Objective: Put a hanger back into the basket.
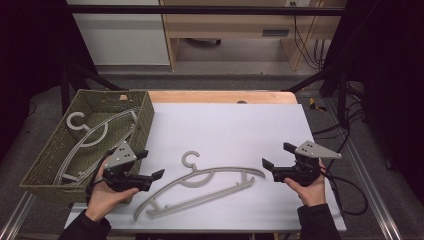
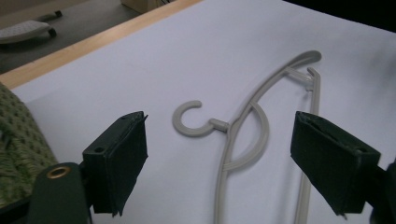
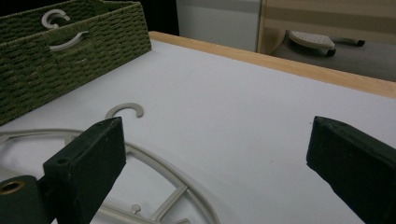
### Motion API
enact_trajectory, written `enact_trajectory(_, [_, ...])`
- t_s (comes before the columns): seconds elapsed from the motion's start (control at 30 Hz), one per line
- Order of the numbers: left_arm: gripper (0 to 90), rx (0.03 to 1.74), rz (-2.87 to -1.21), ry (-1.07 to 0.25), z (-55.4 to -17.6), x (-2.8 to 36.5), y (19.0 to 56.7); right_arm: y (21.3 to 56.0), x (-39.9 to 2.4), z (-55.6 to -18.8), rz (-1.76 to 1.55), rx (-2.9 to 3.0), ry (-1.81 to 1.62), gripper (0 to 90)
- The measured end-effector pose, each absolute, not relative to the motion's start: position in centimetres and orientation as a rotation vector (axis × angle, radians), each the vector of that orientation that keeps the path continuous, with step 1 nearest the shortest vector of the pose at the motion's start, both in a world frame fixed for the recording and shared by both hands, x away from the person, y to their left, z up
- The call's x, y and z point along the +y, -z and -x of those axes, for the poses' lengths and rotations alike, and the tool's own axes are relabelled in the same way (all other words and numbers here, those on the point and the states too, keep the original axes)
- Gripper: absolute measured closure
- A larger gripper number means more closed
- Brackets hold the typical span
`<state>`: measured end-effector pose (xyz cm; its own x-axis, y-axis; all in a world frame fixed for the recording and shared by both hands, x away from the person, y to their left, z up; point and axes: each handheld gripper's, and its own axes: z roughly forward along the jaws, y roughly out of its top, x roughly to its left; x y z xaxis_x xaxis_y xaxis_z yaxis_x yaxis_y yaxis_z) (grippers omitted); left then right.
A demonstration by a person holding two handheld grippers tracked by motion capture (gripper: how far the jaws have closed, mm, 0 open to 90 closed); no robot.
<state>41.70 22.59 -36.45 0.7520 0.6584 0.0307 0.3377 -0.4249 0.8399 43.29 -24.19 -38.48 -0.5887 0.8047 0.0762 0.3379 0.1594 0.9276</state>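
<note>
High view shows a woven green basket [image 1: 145, 117] at the left edge of the white surface [image 1: 225, 125], with at least one grey plastic hanger [image 1: 92, 135] already lying inside it, hook toward the far end. A second grey hanger [image 1: 200, 185] lies flat on the surface between the two hands, hook pointing away from the person. Judging by this, the work is gathering hangers into the basket: one is in, and the one on the surface has yet to be picked up and carried over.

Left tool [image 1: 147, 167] sits just beside the basket's near right corner, aimed toward the loose hanger's left arm. In the left gripper view its jaws stand wide apart with nothing between the pads; the hanger [image 2: 243, 135] lies on the surface beyond them, untouched. It looks lined up for a grasp near the hanger's neck, though that is my reading.

Right tool [image 1: 272, 157] rests near the hanger's right end, close to it but apart from it. In the right gripper view its jaws also stand wide apart and empty, the hanger's curved arm [image 3: 154, 161] passing on the surface just past the left jaw, the basket [image 3: 70, 60] farther off.
</note>
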Motion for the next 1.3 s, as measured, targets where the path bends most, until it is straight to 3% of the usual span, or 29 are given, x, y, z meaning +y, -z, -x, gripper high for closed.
enact_trajectory(0.37, [27.0,0.772,-2.210,-0.345,-42.1,19.6,40.3,38.5,-24.1,-43.1,-1.072,2.016,-1.427,5.0])
enact_trajectory(0.73, [34.6,0.858,-2.344,-0.382,-43.2,18.8,43.7,38.8,-23.8,-43.2,-1.060,2.040,-1.413,5.0])
enact_trajectory(0.9, [42.9,0.906,-2.390,-0.412,-43.8,19.0,44.7,38.9,-23.6,-43.2,-1.060,2.047,-1.413,5.0])
enact_trajectory(1.3, [68.1,0.959,-2.464,-0.307,-44.2,18.9,45.6,39.0,-23.5,-43.3,-1.053,2.061,-1.406,5.3])
